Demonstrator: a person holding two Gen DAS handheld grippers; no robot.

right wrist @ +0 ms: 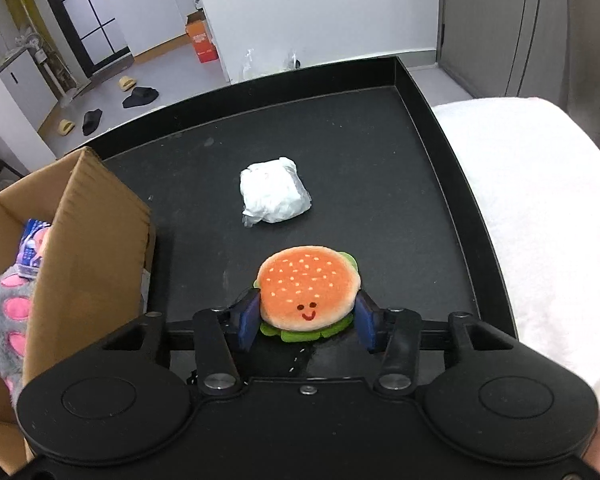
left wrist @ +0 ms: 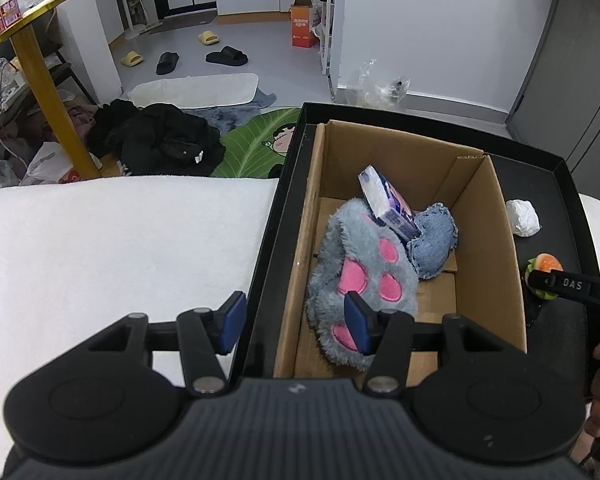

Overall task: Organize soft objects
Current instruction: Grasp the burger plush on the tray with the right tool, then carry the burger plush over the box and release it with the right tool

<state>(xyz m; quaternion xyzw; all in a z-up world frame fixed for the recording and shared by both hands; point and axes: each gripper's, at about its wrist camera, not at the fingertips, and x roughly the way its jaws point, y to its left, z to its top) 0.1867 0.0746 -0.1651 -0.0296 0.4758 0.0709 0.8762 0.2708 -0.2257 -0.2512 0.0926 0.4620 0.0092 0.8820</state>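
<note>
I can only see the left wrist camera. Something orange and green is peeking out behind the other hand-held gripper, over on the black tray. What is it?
Observer: It's a plush burger with a little red smiley face on its bun. It is sitting on the black tray.
Operator: Ooh! Is the right hand-held gripper grabbing it?
Observer: Yes. The right hand-held gripper has one blue pad against each side of the burger, so the toy is squeezed between them.
Operator: Is the burger squished against the cardboard box?
Observer: No. There is bare tray floor between the burger and the cardboard box, which stands off to the burger's left in the right wrist view.
</note>
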